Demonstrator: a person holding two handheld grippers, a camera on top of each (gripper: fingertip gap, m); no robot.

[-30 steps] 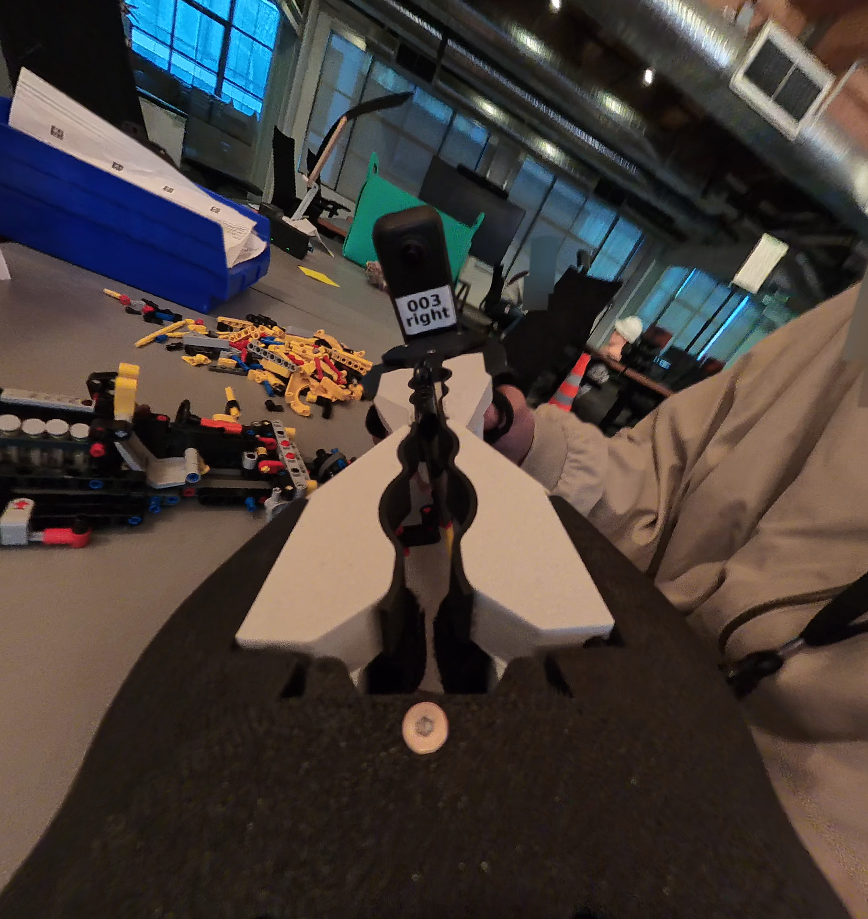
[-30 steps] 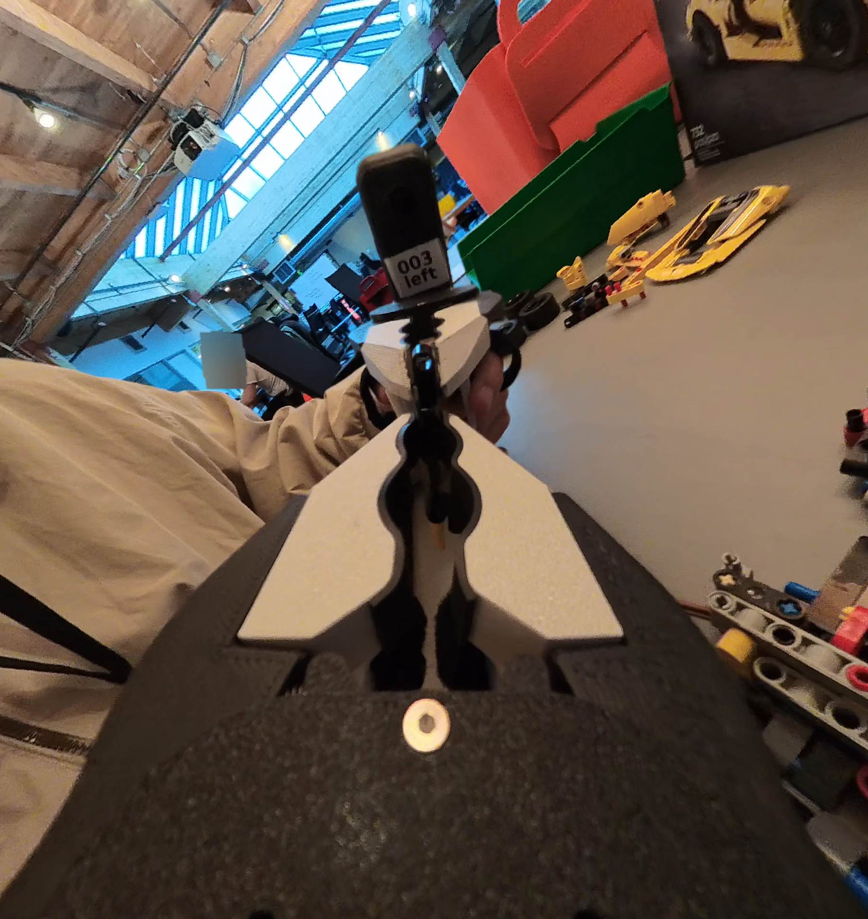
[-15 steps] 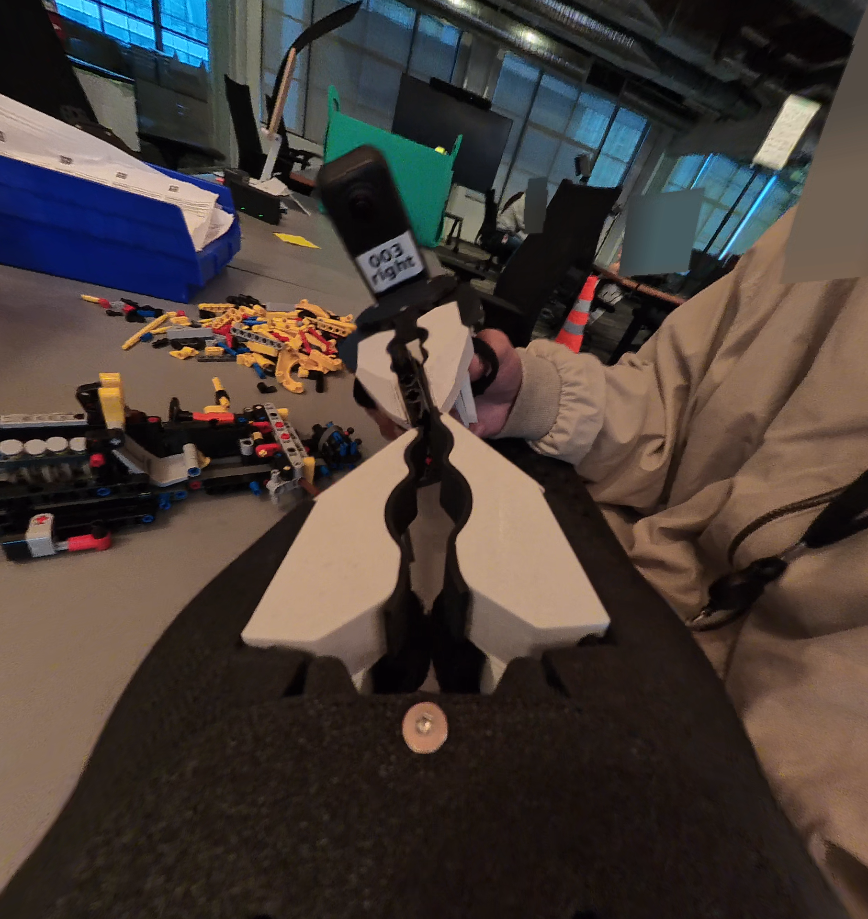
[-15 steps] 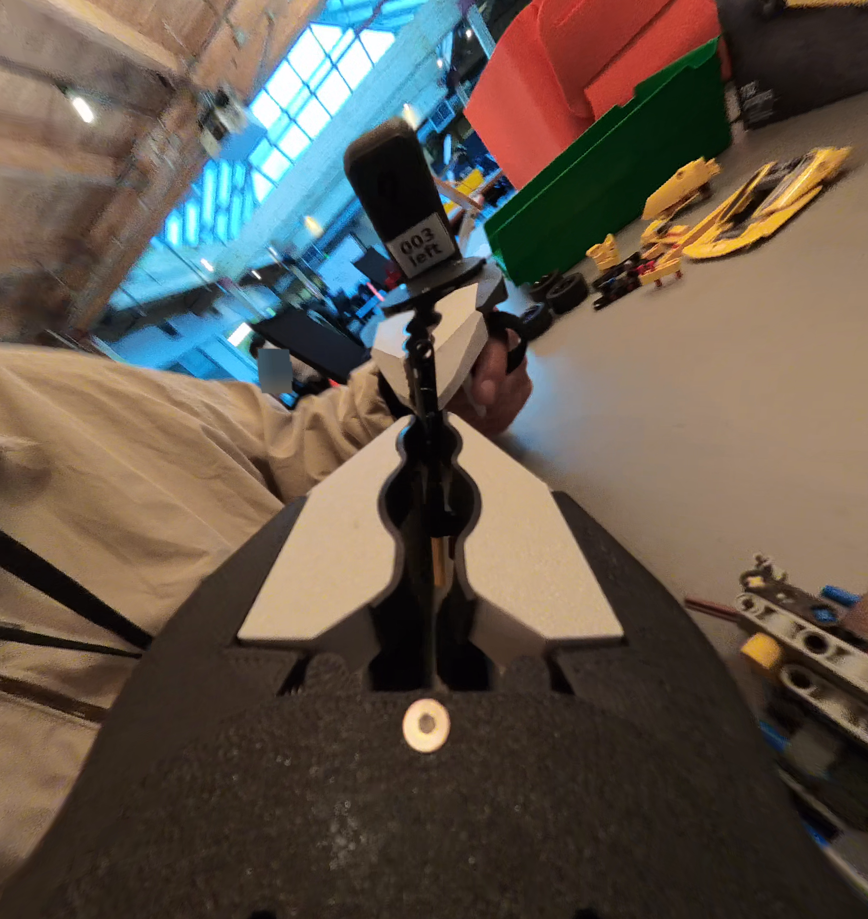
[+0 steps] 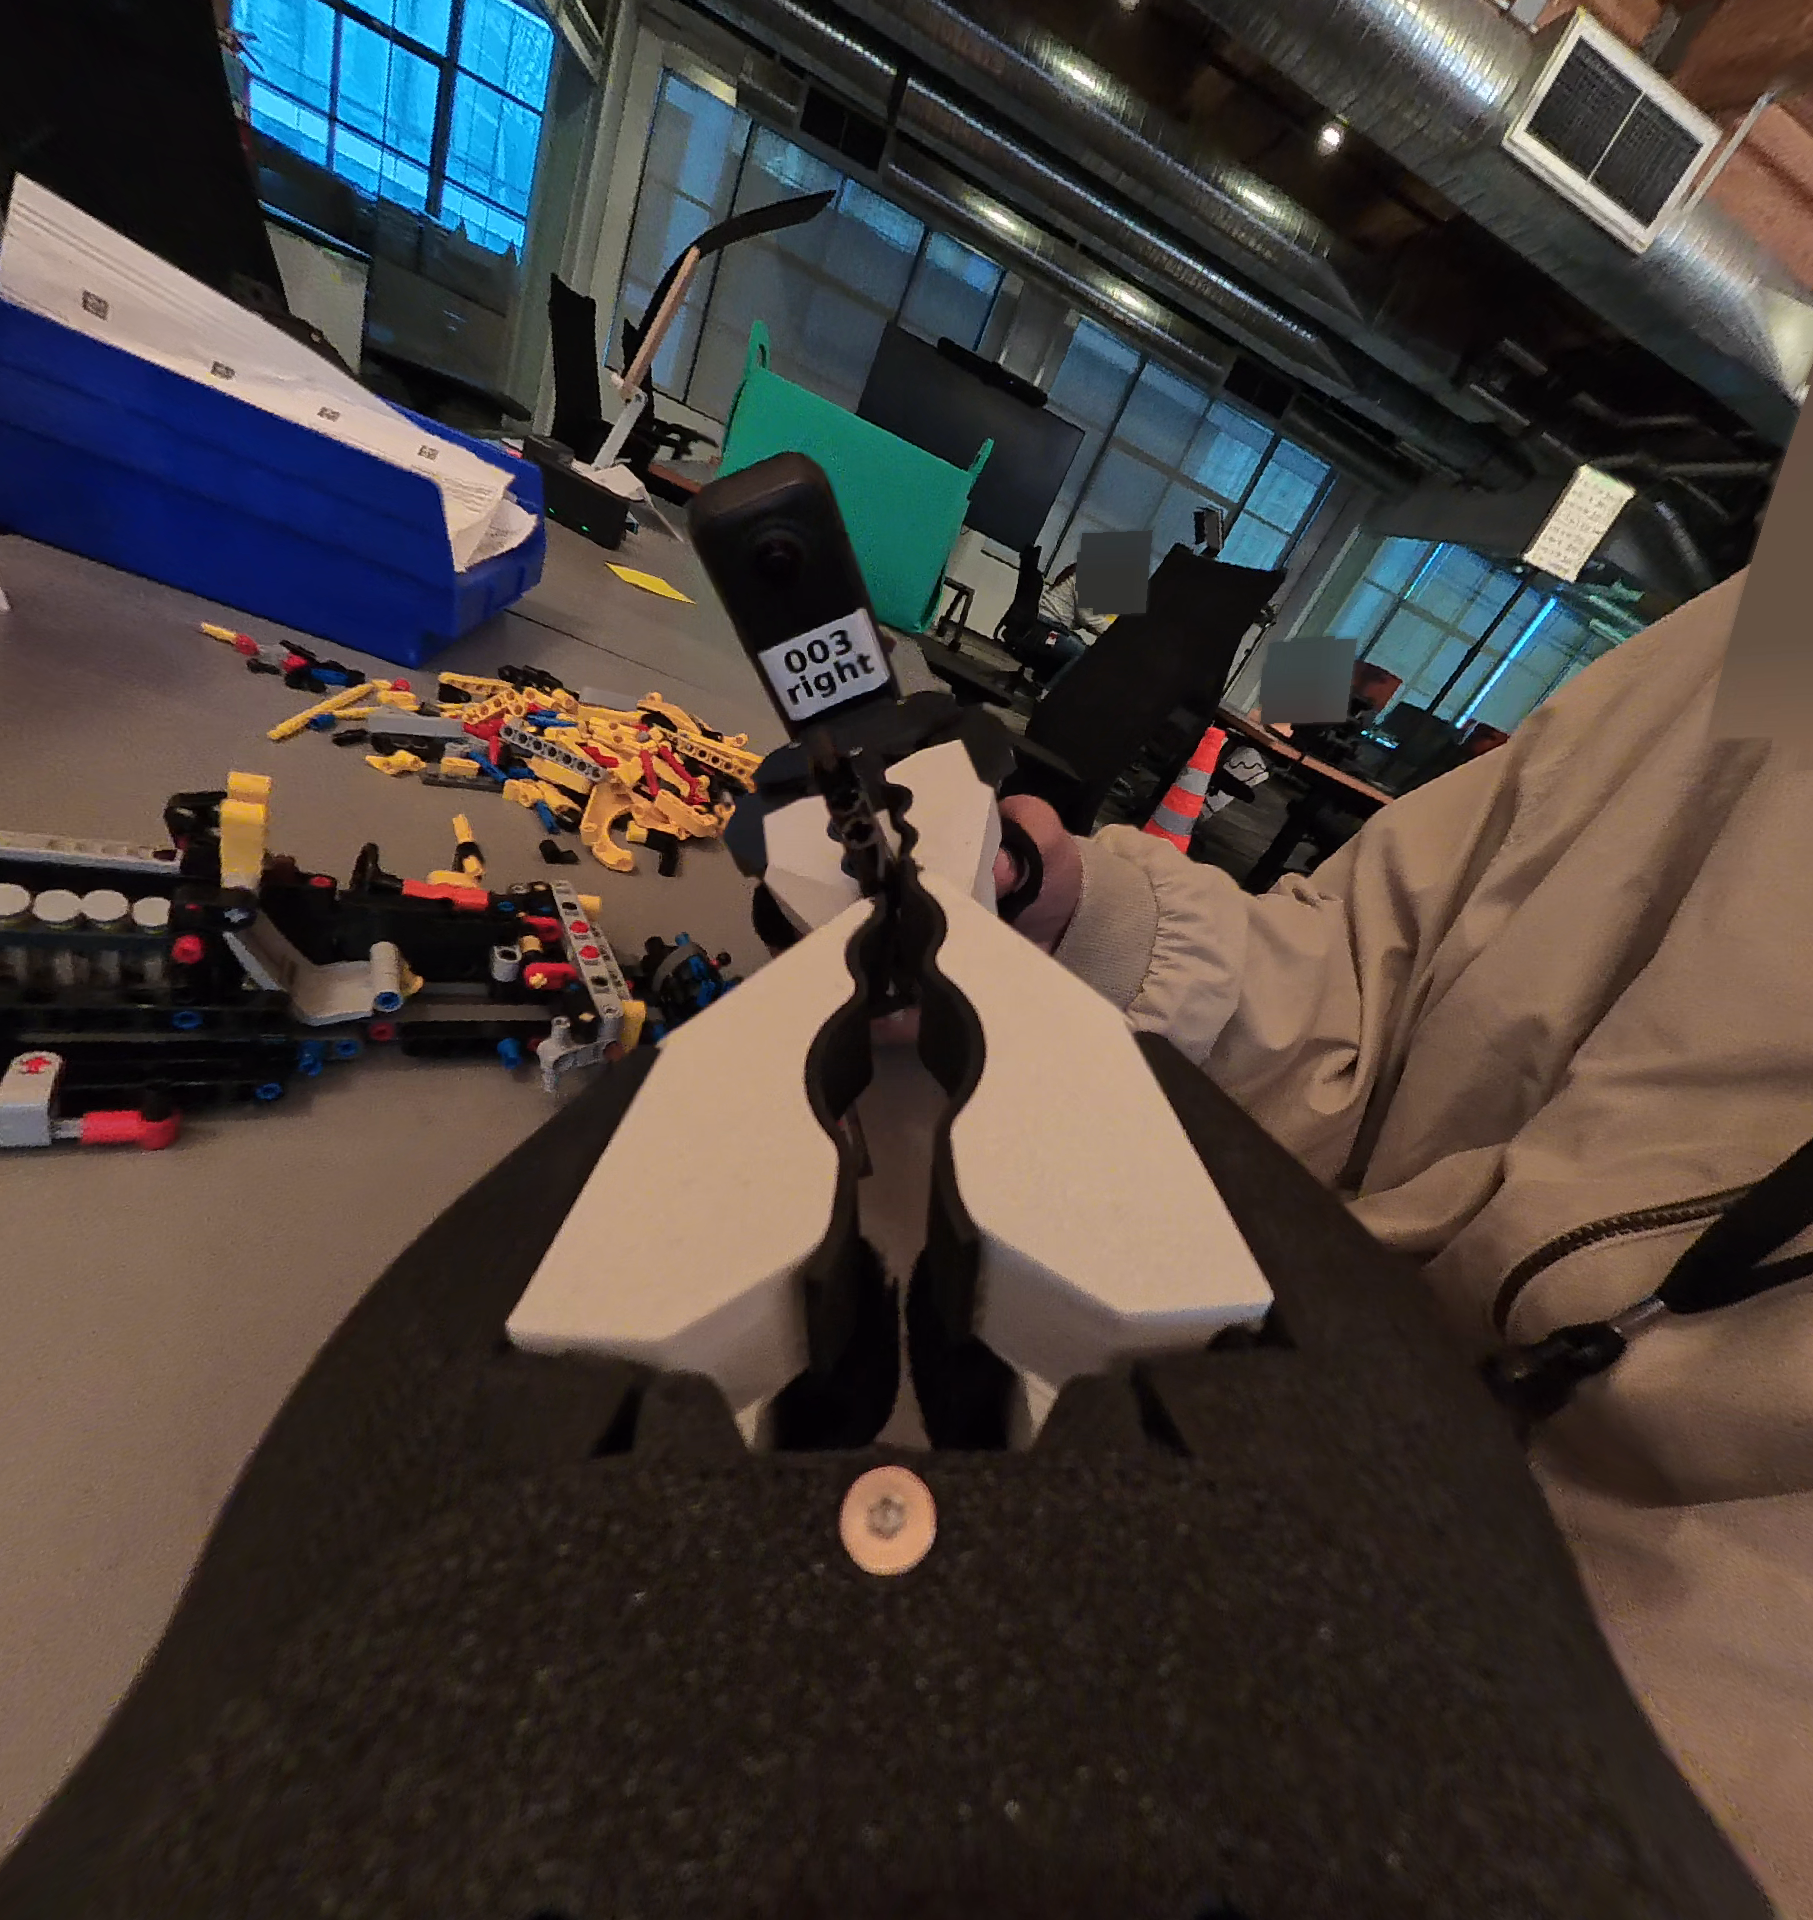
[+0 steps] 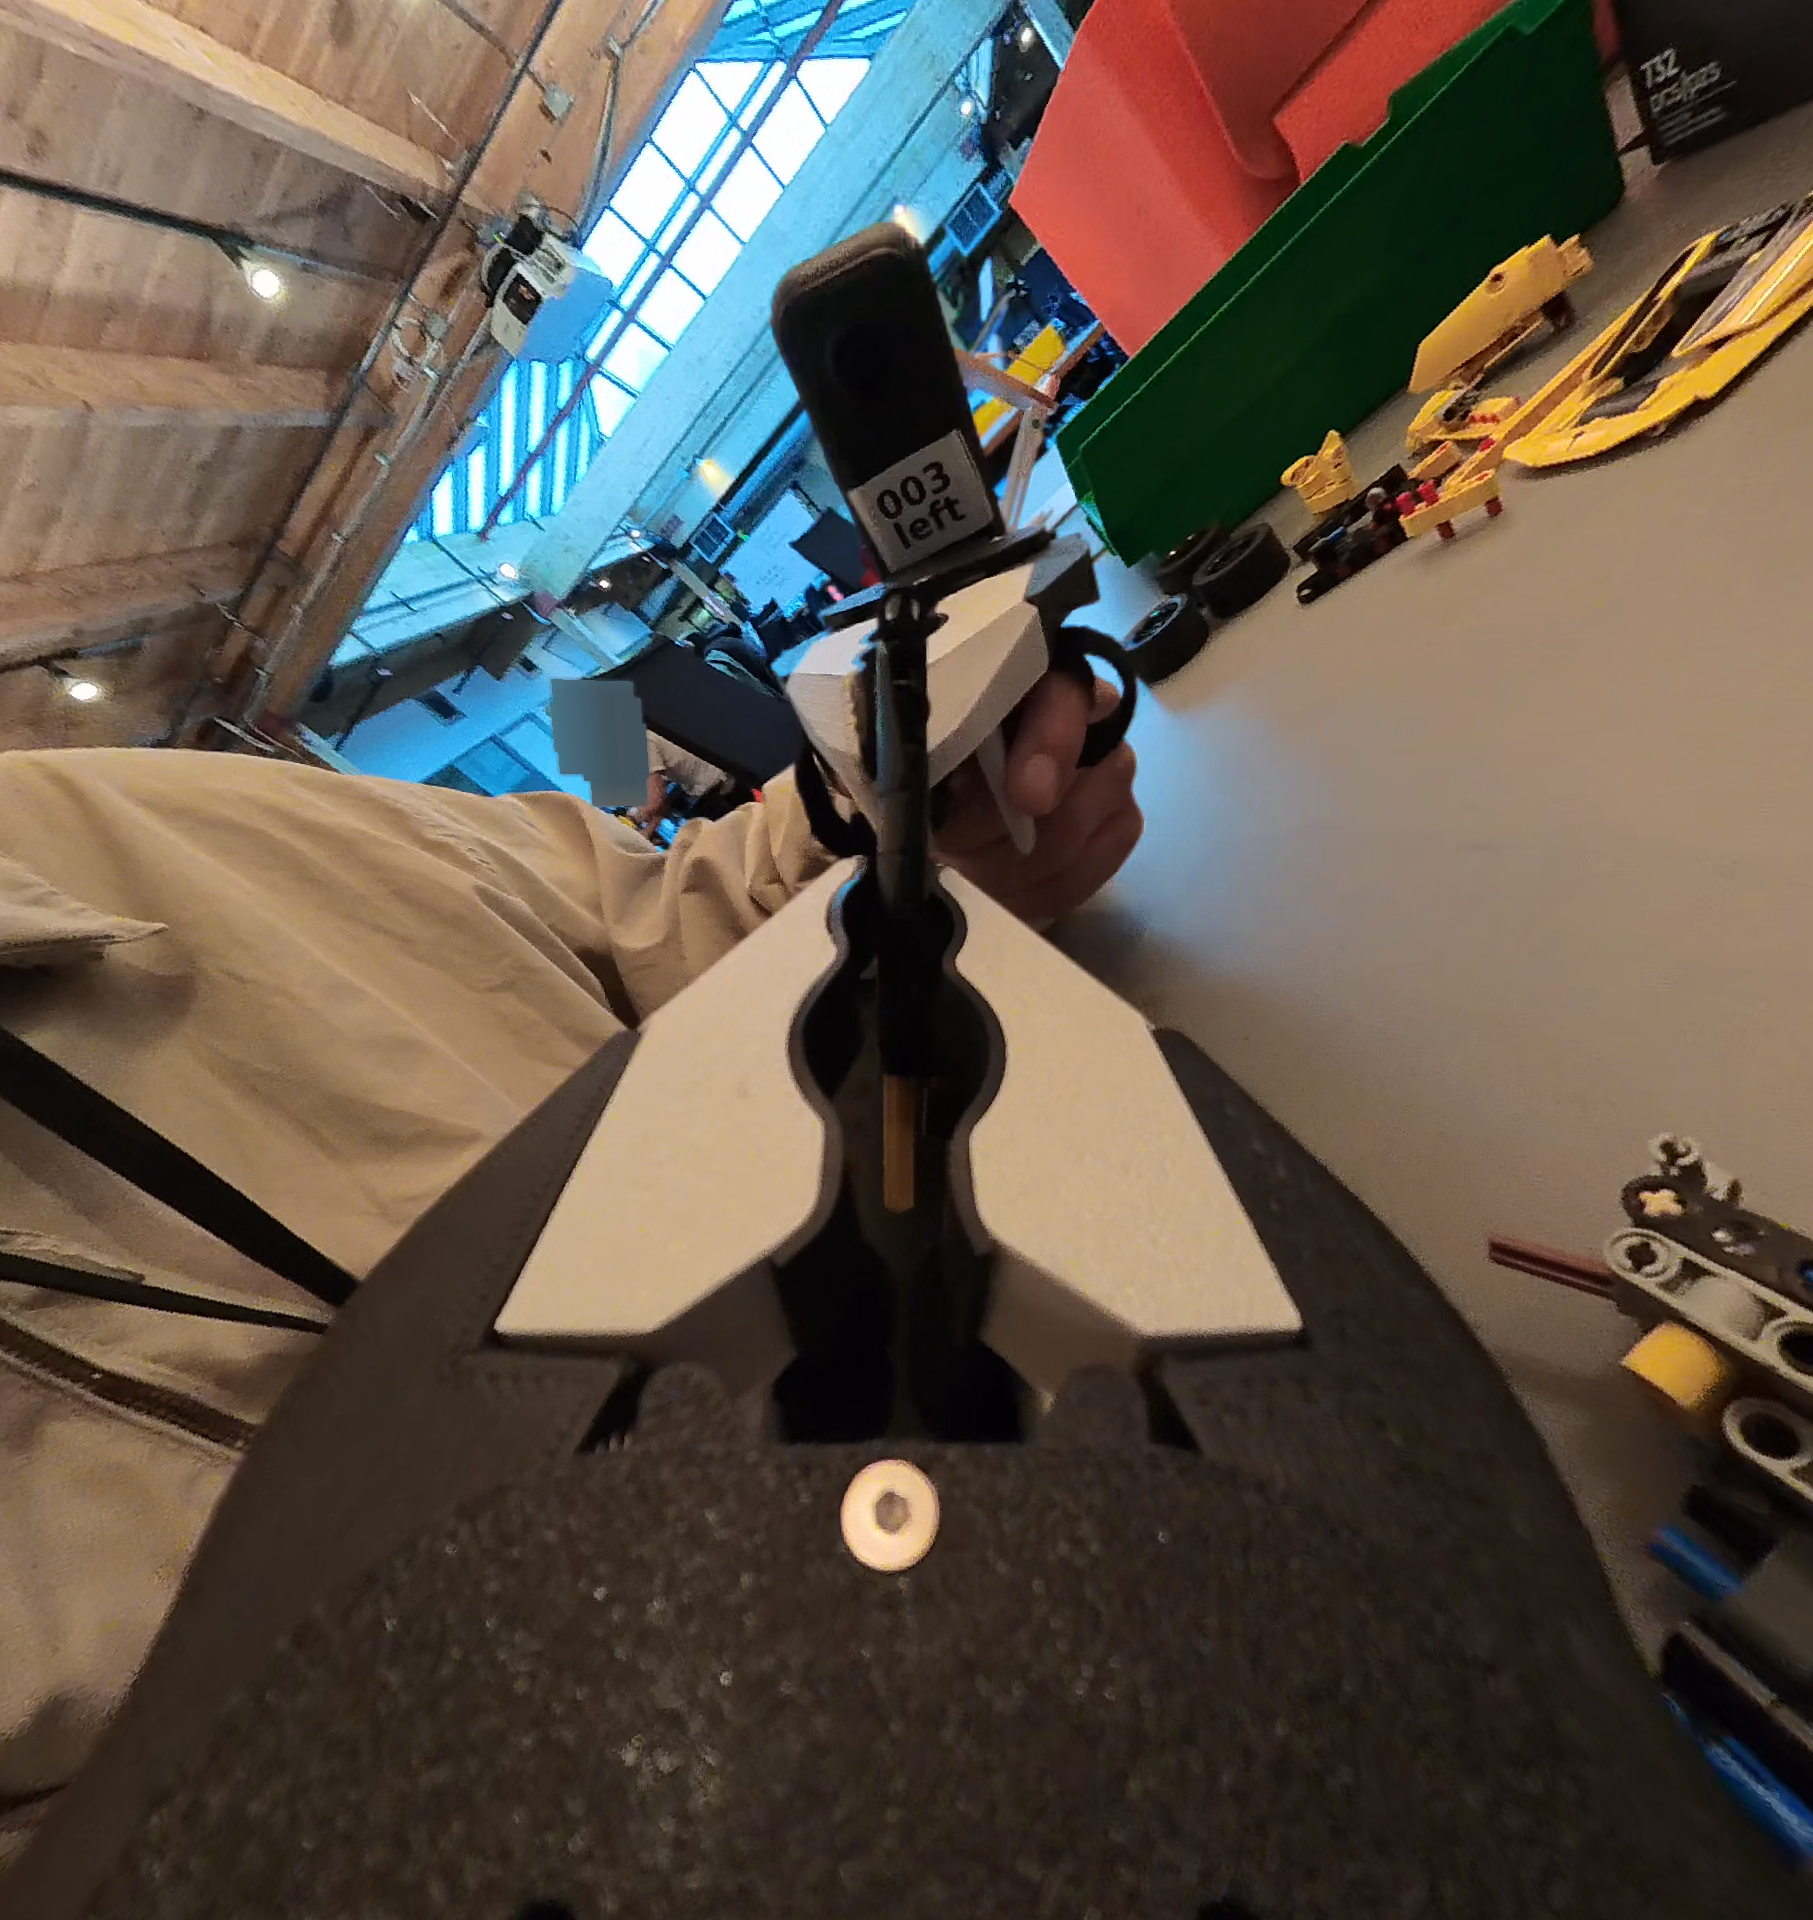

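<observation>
Two tools tip to tip above worktop (image 6: 1504,831) edge: left tool (image 5: 886,925) and right tool (image 6: 897,914) both clamped on one thin black-and-yellow rod (image 6: 899,1091); bare worktop beyond.

A flat grey table (image 5: 206,1299) carries everything. In the left wrist view, a long black toy-brick chassis (image 5: 206,977) with red, blue and white pins lies on it; behind that sits a loose heap of yellow, red and black brick pieces (image 5: 569,758), and farther back a blue plastic bin (image 5: 206,488) holding white printed sheets (image 5: 206,343). In the right wrist view, a green plastic bin (image 6: 1349,312) stands at the far edge, with black toy wheels (image 6: 1224,582) and yellow brick car-body panels (image 6: 1660,364) just beside it.
</observation>
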